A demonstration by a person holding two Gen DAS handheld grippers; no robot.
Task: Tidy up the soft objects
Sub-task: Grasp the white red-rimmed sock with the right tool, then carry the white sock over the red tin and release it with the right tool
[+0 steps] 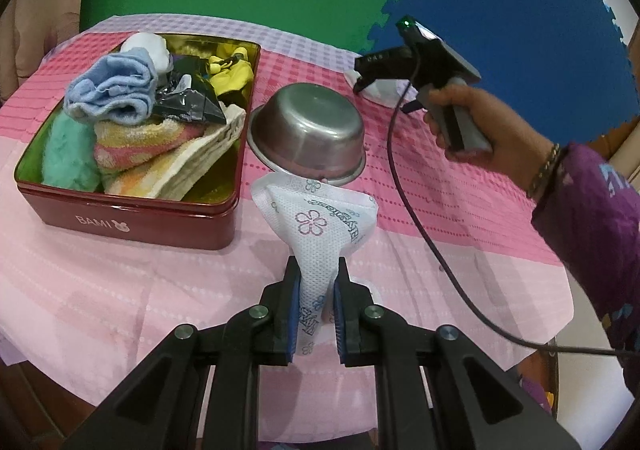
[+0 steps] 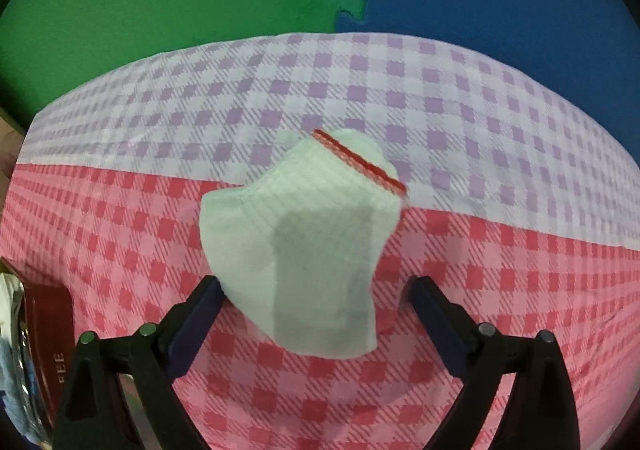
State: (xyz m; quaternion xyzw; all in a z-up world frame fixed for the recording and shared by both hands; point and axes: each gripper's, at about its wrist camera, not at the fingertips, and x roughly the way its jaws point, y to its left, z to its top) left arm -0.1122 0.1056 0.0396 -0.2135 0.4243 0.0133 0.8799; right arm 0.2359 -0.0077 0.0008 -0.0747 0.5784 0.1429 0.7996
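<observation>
Left wrist: left gripper (image 1: 316, 306) on wipe (image 1: 320, 221)

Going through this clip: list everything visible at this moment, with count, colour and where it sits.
tin: one, dark red, on the table's left
soft items in the tin: several; light blue cloth, teal fluff, striped towel, white, black and yellow pieces behind
metal bowl: one, silver, upside down, right of the tin
printed white packet: one, flower pattern, clamped in the left gripper
white sock: one, red-edged cuff, flat on the cloth between the right gripper's open fingers
tablecloth: one, pink and lilac checks
foam mats: green and blue, behind the table
left gripper: black, blue pads, shut
right gripper: black, open
hand: one, purple sleeve, holding the right gripper
</observation>
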